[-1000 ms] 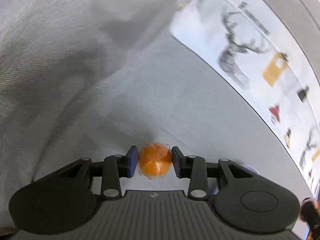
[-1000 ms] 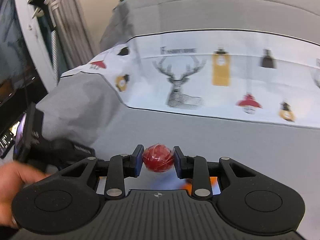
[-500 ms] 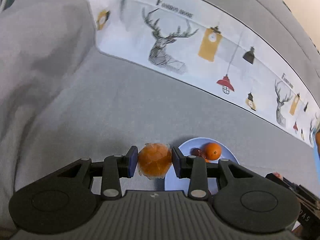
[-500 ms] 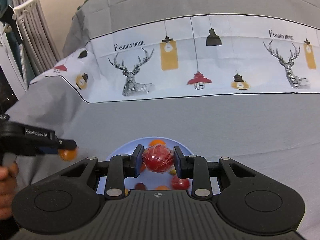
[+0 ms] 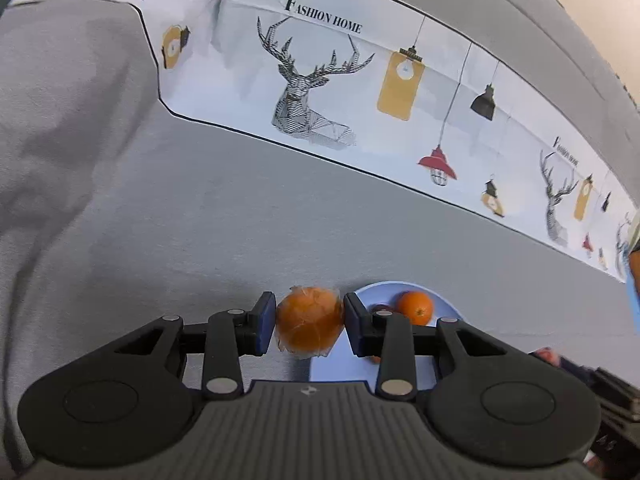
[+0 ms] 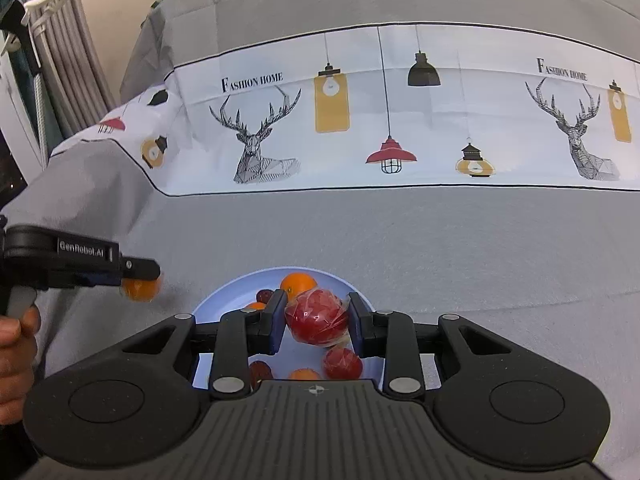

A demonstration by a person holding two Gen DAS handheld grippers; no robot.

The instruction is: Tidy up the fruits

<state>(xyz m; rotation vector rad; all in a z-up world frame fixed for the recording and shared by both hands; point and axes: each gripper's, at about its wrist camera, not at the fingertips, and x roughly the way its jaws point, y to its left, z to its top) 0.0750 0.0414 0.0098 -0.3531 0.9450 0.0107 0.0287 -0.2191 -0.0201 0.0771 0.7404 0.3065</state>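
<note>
My left gripper (image 5: 310, 330) is shut on a plastic-wrapped orange (image 5: 309, 327), held just left of a light blue plate (image 5: 448, 305). An orange (image 5: 415, 307) and a dark red fruit lie on that plate. My right gripper (image 6: 317, 320) is shut on a wrapped red fruit (image 6: 318, 318) directly above the plate (image 6: 224, 298), which holds an orange (image 6: 298, 283), a red fruit (image 6: 343, 363) and other small fruits. The left gripper (image 6: 138, 270) with its orange (image 6: 140, 289) also shows in the right wrist view, left of the plate.
The plate rests on a grey cloth (image 6: 480, 248) with a white printed band of deer and lamps (image 6: 380, 120) behind it. Grey curtains (image 6: 60, 60) hang at the far left. A hand (image 6: 16, 344) holds the left gripper.
Both grippers have swung round to face the plate. The left gripper brought its orange beside the plate; the right gripper brought its red fruit over the plate and closer to it.
</note>
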